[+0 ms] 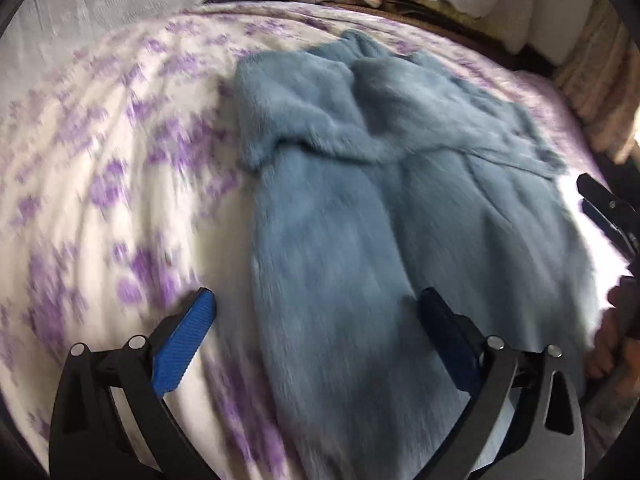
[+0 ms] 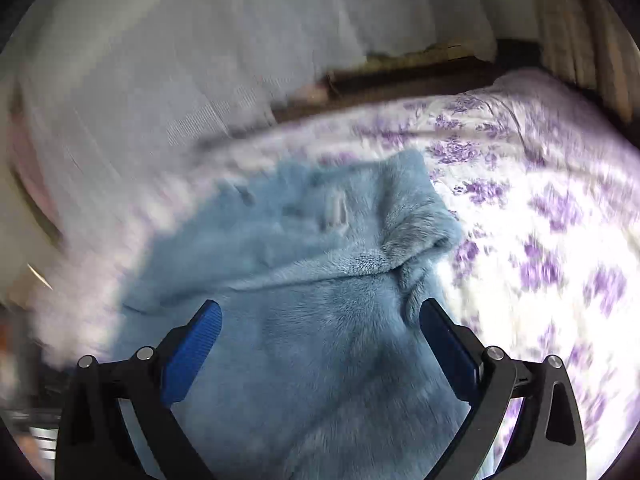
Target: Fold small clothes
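A fuzzy blue garment (image 1: 400, 184) lies spread on the bed (image 1: 100, 160), one part already folded across its top. The left gripper (image 1: 316, 320) hangs above the garment's near left edge, spread and holding nothing; the right gripper (image 2: 320, 332) is spread too, over the plush cloth (image 2: 320, 264). Both views are blurred. The next fold likely goes best if each gripper pinches a near corner through all layers, then both lift evenly and lay the edge straight.
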The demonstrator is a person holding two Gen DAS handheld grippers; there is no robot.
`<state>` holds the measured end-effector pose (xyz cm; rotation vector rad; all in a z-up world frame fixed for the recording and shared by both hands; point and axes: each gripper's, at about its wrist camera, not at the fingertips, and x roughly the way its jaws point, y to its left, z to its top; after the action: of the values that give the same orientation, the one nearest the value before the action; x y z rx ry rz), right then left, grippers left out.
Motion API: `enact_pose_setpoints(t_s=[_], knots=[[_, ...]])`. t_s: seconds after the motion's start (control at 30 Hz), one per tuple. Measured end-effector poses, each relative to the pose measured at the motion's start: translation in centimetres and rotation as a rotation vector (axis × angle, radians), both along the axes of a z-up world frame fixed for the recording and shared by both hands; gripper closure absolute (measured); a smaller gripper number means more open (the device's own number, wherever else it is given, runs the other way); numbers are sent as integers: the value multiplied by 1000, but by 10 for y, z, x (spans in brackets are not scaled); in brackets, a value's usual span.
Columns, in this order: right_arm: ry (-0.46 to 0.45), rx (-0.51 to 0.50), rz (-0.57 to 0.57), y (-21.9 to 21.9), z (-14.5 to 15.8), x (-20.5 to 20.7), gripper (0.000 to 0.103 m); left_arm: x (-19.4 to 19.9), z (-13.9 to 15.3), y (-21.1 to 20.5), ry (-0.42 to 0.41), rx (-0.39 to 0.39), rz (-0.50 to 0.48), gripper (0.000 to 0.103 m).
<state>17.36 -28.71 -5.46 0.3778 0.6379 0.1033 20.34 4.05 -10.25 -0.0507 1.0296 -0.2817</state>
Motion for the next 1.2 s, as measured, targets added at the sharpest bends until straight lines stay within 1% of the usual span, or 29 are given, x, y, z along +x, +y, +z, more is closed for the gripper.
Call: enact_pose_setpoints(t_s=[0.03, 0.1, 0.13, 0.17, 0.2, 0.23, 0.3, 0.4, 0.47, 0.53, 0.6, 0.67, 0.7, 0.77, 0.8, 0.83, 0.87, 0.9, 0.93, 0.97, 1.0, 1.03, 1.07, 1.13, 1.17, 1.2], knots=[[-14, 88, 17, -14, -7, -9, 3, -7, 0, 2, 2, -28, -20, 4], [47, 308, 27, -48, -32, -19, 3, -21, 0, 7, 8, -92, -67, 4], [33, 380, 45, -58, -36, -23, 3, -27, 0, 8, 14, -121, -92, 4], [-2, 448, 64, -68, -38, -30, 3, -33, -1, 8, 19, -148, -115, 4], [-11, 472, 73, -73, -39, -34, 3, -39, -2, 9, 26, -177, -135, 4], [-14, 482, 99, -75, -42, -40, 3, -45, -3, 10, 32, -199, -146, 4], [-3, 468, 126, -77, -42, -50, 4, -50, -4, 14, 49, -253, -163, 4], [10, 416, 129, -80, -39, -75, 4, -54, -6, 22, 66, -317, -169, 5], [24, 378, 122, -81, -39, -96, 4, -62, -7, 25, 71, -338, -179, 5], [40, 348, 162, -84, -40, -111, 4, -69, -7, 24, 69, -337, -200, 5], [49, 338, 195, -80, -39, -113, 3, -68, -7, 15, 68, -325, -210, 5], [66, 332, 179, -77, -39, -113, 3, -62, -9, 6, 89, -314, -197, 5], [91, 314, 170, -73, -38, -110, 3, -60, -9, 3, 92, -307, -189, 5], [111, 287, 190, -61, -38, -106, 3, -60, -8, 0, 85, -298, -178, 5], [111, 283, 212, -56, -38, -107, 4, -60, -8, 1, 79, -297, -171, 10], [107, 288, 235, -52, -37, -109, 5, -61, -7, 3, 75, -301, -157, 20], [109, 283, 249, -47, -36, -111, 12, -61, -7, 8, 73, -309, -141, 25], [116, 265, 247, -44, -37, -113, 24, -61, -7, 13, 73, -319, -134, 32], [125, 245, 240, -42, -38, -114, 32, -61, -7, 16, 73, -322, -130, 39], [140, 233, 226, -42, -41, -115, 52, -61, -7, 18, 71, -317, -128, 42], [151, 234, 216, -43, -42, -115, 67, -62, -7, 20, 68, -315, -128, 46], [157, 246, 203, -47, -45, -116, 73, -62, -7, 22, 66, -316, -126, 50], [154, 259, 200, -49, -46, -115, 79, -62, -7, 23, 65, -321, -123, 53], [151, 254, 217, -48, -46, -119, 79, -62, -7, 28, 70, -343, -121, 57], [160, 243, 233, -46, -48, -118, 78, -62, -7, 30, 74, -349, -123, 57], [175, 231, 253, -42, -49, -117, 76, -63, -8, 29, 78, -344, -129, 57]])
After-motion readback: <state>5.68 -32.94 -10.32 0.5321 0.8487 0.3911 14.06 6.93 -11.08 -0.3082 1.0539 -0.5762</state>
